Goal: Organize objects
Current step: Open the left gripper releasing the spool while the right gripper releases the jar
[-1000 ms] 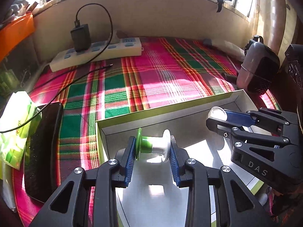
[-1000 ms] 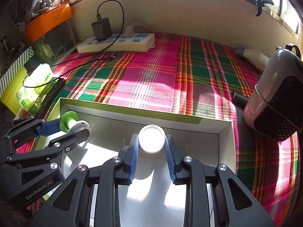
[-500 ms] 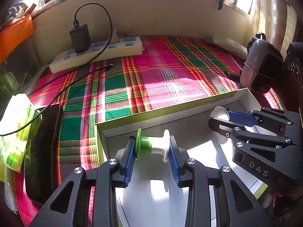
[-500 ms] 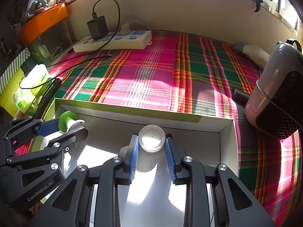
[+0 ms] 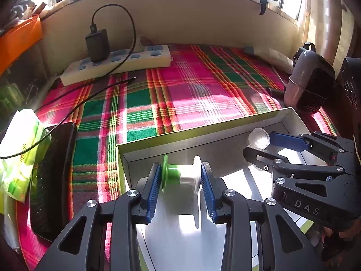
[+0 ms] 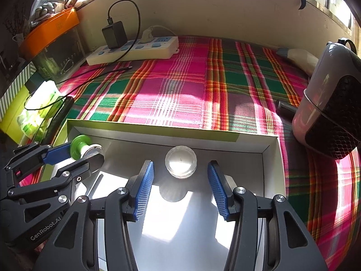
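The shallow box (image 6: pixel 269 158) with white inside and a yellow-green rim lies on the worktop, which is covered with a pink, green and red checked cloth (image 6: pixel 180 94). Both grippers point down into this box.

The right gripper (image 6: pixel 180 187) has just been opening its fingers. Its blue pads (image 6: pixel 144 189) now stand apart on both sides of the small clear round container (image 6: pixel 180 161), and there is a gap on each side, so they do not press it. The container stands on the box floor, near the far wall, about in the middle of the box.

The left gripper (image 5: pixel 181 189) has also just been opening a little. The spool (image 5: pixel 180 176), with one green end and one white end, lies across between its fingers, at the left end of the box close to the corner. In the left wrist view the green end is just beside the left pad and the white end just beside the right pad; I cannot tell for sure if the pads touch it, but a thin gap seems to show on both sides.

Behind the box, at the far edge of the cloth, a white power strip (image 6: pixel 135 52) lies with a black charger (image 6: pixel 114 35) plugged in. A grey and black device (image 6: pixel 331 113) stands at the right of the box. A dark phone (image 5: pixel 52 180) and a green packet (image 5: pixel 18 153) lie at the left.
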A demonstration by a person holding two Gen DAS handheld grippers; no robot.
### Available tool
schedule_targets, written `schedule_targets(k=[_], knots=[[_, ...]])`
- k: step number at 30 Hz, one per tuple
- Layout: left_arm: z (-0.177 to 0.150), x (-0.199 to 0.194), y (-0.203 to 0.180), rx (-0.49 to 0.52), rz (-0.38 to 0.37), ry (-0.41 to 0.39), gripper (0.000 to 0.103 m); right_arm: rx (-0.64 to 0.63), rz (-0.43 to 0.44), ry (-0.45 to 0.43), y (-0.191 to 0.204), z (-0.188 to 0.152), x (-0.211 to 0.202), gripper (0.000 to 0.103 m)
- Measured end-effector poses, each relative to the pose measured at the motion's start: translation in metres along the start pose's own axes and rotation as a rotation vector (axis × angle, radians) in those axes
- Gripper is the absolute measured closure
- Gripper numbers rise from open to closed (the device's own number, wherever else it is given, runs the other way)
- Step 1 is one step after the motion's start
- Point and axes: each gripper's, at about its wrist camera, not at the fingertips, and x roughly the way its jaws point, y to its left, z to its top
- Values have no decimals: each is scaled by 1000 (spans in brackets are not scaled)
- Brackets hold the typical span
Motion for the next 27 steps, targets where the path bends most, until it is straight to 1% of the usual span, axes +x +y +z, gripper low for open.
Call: schedule_targets(k=[7,12,17,24,27], knots=[[-4,-17,-3,4,-11,-32,68,16,18,-32,1,-4,-16,52],[-9,-26,-2,-2,-9,-40,68,14,20,-49,6,-10,-29,52],[-16,-34,0,-13,-6,-45,68,20,26,-64,8,-17,-42,52],[-25,-56,-2,-17,-20,-81,68,17,28,-89,9,-29,-59,52],[-31,-65,0,-24,-9,-95,68,26,32,-95,9,-37,-66,52]])
